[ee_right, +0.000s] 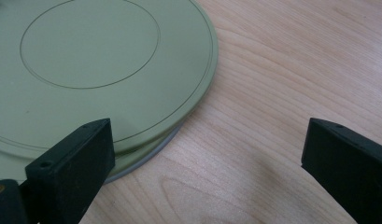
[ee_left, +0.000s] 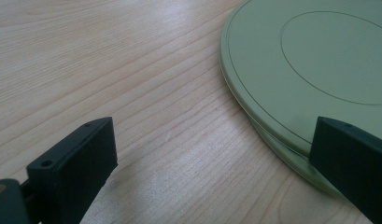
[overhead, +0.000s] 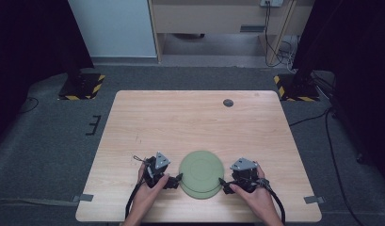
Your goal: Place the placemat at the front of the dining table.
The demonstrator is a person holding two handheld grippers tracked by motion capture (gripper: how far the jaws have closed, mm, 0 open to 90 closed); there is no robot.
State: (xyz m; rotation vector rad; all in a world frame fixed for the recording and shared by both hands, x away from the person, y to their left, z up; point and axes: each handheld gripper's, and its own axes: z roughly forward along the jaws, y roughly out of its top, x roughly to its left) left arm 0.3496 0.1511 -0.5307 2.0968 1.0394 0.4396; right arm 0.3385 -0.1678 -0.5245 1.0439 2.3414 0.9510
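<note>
Flanking the green plate stack (overhead: 201, 173) near your edge of the wooden table (overhead: 199, 122), your left gripper (overhead: 177, 179) and right gripper (overhead: 223, 183) both have their jaws spread wide. Your left hand (overhead: 150, 188) and right hand (overhead: 256, 193) hold them just beside the stack, one jaw of each reaching over or against its rim. Pale sage-green, round and flat, the top plate (ee_left: 319, 56) carries an inscribed circle and sits slightly offset on another beneath (ee_right: 146, 156). Beyond the stack, well apart, a small dark round disc (overhead: 228, 102) lies near the table's far edge.
</note>
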